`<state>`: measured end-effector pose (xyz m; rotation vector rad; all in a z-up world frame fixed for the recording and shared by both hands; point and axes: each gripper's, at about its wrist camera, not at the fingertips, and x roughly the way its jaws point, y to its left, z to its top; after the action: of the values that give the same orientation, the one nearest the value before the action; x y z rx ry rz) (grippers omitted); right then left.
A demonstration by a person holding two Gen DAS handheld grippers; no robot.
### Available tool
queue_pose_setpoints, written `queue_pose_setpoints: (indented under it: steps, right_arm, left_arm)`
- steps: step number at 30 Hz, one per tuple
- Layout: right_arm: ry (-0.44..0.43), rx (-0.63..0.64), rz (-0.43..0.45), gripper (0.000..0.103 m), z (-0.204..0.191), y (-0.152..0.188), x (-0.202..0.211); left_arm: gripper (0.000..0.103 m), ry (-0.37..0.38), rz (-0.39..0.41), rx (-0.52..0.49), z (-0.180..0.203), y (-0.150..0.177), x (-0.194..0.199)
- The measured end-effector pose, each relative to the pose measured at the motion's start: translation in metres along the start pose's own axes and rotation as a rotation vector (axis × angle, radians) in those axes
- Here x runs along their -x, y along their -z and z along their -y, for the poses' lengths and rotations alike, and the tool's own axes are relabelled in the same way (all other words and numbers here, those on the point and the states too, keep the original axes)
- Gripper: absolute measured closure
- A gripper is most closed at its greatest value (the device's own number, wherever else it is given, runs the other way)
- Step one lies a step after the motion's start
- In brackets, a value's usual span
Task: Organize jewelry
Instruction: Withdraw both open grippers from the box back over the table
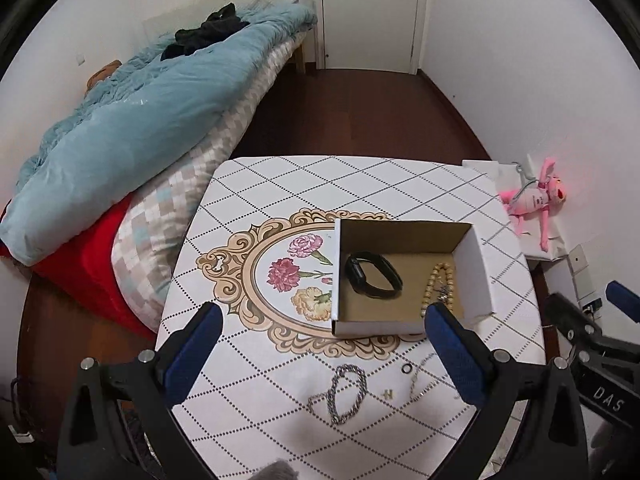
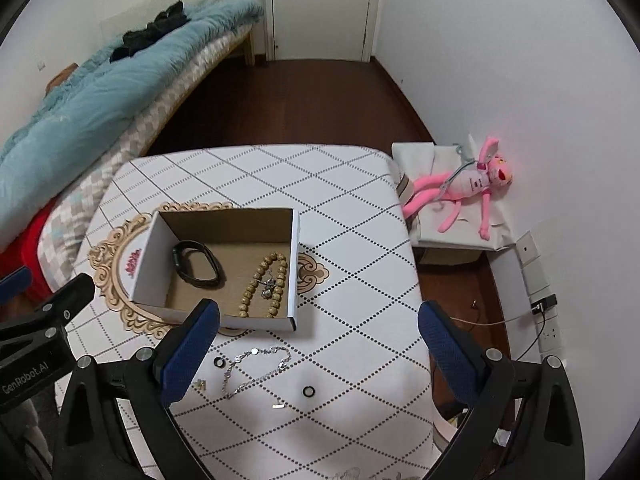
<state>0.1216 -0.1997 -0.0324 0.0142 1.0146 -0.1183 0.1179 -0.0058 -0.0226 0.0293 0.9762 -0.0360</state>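
An open cardboard box [image 1: 472, 272] [image 2: 144, 260] stands on the patterned table [image 1: 280, 184] [image 2: 360, 240]. It holds a black wristband [image 1: 372, 276] [image 2: 196, 264], a beaded bracelet [image 1: 438, 280] [image 2: 264, 284] and a small silver piece [image 2: 267, 287]. In front of the box lie a thick silver chain [image 1: 344, 394], a thin silver chain [image 2: 256, 368] [image 1: 418, 378], two black rings [image 2: 219, 363] [image 2: 308, 391] [image 1: 406, 369] and small gold charms [image 1: 387, 393] [image 2: 200, 385]. My left gripper [image 1: 324, 320] hovers open above the thick chain. My right gripper [image 2: 320, 320] hovers open above the thin chain, holding nothing.
A bed [image 1: 140, 120] with a blue duvet borders the table's left side. A pink plush toy [image 2: 468, 188] lies on a white box by the right wall. Wall sockets and cables [image 2: 540, 308] sit low on the right. Dark wooden floor [image 1: 352, 112] leads to a door [image 1: 368, 12].
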Motion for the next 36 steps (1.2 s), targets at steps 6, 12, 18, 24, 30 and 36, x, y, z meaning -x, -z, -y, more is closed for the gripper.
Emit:
queue_pose_setpoints:
  steps: [6,12,18,24,30,36]
  right_arm:
    - [-0.006,-0.017,0.053,0.002,0.003,0.003,0.035]
    - [-0.042,-0.048,0.045,0.002,0.006,0.008,0.045]
    - [-0.050,-0.090,-0.060,0.002,0.014,0.030,0.009]
    - [-0.069,-0.149,-0.198,0.020,0.030,0.075,-0.046]
    - [-0.102,-0.206,-0.288,0.028,0.042,0.107,-0.088]
    - [-0.099,-0.219,-0.299,0.028,0.042,0.113,-0.099]
  left_arm:
    - [0.000,0.008,0.024,0.010,-0.002,0.000,0.023]
    - [0.000,-0.026,0.021,0.030,-0.008,0.002,0.021]
    - [0.000,-0.057,-0.060,0.038,-0.018,0.031,-0.016]
    - [0.000,-0.055,-0.210,0.024,-0.025,0.079,-0.070]
    - [0.009,-0.012,-0.290,-0.023,-0.012,0.096,-0.114]
    - [0.028,0.039,-0.307,-0.032,0.001,0.094,-0.134]
